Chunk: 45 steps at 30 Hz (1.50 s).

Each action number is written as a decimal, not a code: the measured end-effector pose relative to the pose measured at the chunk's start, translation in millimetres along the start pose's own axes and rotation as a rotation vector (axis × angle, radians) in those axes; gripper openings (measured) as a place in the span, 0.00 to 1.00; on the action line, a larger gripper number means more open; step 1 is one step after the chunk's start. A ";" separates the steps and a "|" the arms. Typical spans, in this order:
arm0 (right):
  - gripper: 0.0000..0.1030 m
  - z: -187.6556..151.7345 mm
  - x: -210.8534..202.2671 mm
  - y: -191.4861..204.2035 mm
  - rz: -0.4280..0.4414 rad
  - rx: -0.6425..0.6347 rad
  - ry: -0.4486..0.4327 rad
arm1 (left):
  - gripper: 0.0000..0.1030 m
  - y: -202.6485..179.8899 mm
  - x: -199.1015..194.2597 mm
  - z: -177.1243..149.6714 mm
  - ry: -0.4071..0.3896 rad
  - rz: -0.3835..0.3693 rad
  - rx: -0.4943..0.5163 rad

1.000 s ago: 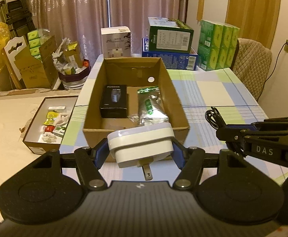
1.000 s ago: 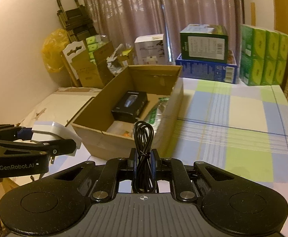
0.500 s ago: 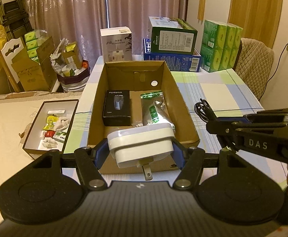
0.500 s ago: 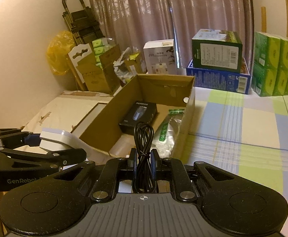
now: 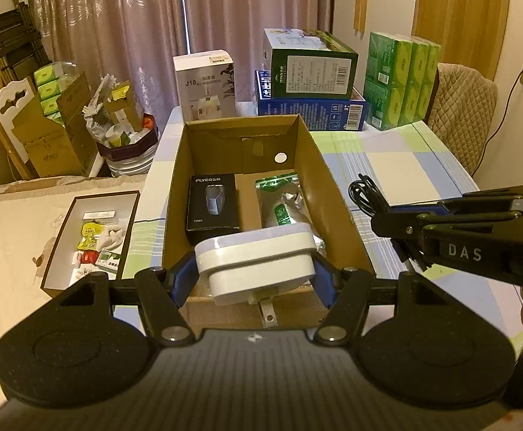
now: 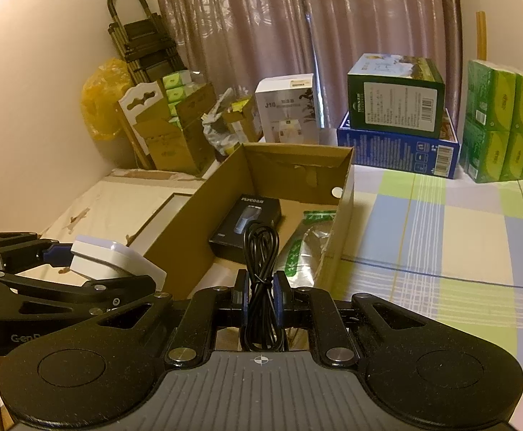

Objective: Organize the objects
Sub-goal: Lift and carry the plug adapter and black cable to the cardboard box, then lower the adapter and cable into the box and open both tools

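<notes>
As both grippers are closing in on the cardboard box (image 5: pixel 333 194), which is looming larger and sitting more squarely below them than a second ago, the drop-off looks close: both loads are now hanging near the box's front edge, so I judge the releasing to be the next step. Counting from largest down, there is one open box on the checked tablecloth (image 5: pixel 398 158), and two things are lying inside it, one black carton (image 5: pixel 213 203) on the left and one silver-green pouch (image 5: pixel 279 204) to its right. The left gripper (image 5: pixel 254 273) is clamping one white charger (image 5: pixel 258 260), prongs pointing down, over the near wall. The right gripper (image 6: pixel 261 289) is pinching one coiled black cable (image 6: pixel 259 251) just beside it.
</notes>
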State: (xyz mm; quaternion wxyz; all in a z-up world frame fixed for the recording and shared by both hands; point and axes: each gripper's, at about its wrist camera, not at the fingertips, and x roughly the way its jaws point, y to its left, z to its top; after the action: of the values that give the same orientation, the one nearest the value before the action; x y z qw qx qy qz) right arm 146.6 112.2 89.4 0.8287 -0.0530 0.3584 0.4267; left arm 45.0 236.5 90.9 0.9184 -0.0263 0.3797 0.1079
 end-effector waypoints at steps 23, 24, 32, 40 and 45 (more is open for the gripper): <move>0.10 14.1 36.5 -15.9 -0.012 0.017 0.025 | 0.60 17.7 55.7 31.1 0.047 -0.015 0.043; 0.10 14.6 38.1 -15.9 -0.012 0.017 0.026 | 0.60 18.6 57.7 31.3 0.050 -0.016 0.041; 0.10 15.0 43.2 -16.7 -0.012 0.019 0.028 | 0.60 21.5 68.3 34.1 0.060 -0.015 0.039; 0.10 15.8 48.1 -17.1 -0.012 0.024 0.028 | 0.69 21.7 81.4 39.4 0.066 -0.003 0.048; 0.10 17.8 47.9 -20.1 -0.016 0.034 0.022 | 0.75 26.8 76.9 40.3 0.050 0.012 0.032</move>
State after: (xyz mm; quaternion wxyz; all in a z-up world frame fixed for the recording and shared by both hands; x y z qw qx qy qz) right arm 189.5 138.7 67.6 0.8287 -0.0464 0.3745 0.4134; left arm 119.9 281.6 66.4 0.9084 -0.0120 0.4042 0.1068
